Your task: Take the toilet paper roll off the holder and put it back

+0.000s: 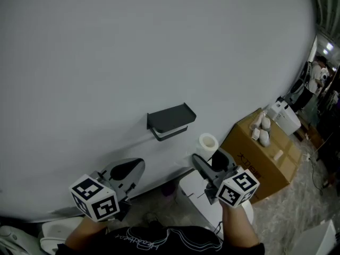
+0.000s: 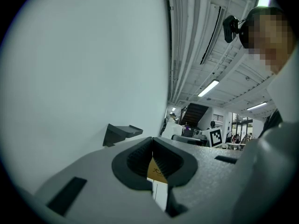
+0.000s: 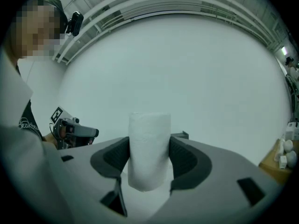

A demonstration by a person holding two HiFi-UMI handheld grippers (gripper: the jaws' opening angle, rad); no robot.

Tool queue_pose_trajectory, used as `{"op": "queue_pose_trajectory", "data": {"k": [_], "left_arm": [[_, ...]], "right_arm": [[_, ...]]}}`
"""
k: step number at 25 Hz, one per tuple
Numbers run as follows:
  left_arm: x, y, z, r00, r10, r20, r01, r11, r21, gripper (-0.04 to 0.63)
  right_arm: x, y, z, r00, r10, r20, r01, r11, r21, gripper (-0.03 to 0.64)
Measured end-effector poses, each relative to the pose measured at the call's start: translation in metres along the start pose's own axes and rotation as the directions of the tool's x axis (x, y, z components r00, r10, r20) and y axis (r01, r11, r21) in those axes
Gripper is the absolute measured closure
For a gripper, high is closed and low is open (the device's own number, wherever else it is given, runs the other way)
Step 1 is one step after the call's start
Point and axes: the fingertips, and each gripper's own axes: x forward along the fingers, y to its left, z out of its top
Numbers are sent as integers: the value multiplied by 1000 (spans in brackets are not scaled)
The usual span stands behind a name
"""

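Note:
A white toilet paper roll (image 3: 149,139) stands upright between the pads of my right gripper (image 3: 149,164), which is shut on it. In the head view the toilet paper roll (image 1: 207,141) and right gripper (image 1: 209,155) hang below and to the right of the dark holder (image 1: 171,120) on the white wall. The holder's bar carries nothing. My left gripper (image 1: 133,170) is lower left of the holder, its jaws together and holding nothing. From the left gripper (image 2: 152,149) view the holder (image 2: 120,131) juts from the wall ahead.
A brown cardboard box (image 1: 265,161) with small white items on top stands against the wall at the right. A white box-like object (image 1: 197,198) sits under my right gripper. People and furniture fill the far right background.

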Motion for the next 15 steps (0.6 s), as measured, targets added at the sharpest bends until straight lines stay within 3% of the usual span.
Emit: {"op": "queue_pose_trajectory", "data": {"k": [15], "left_arm": [[-4,9,-15,1000,8,-25,-9,999,-34,589]], "right_arm": [[-4,11,-40,998,4,-64,-1,999,46,350]]}}
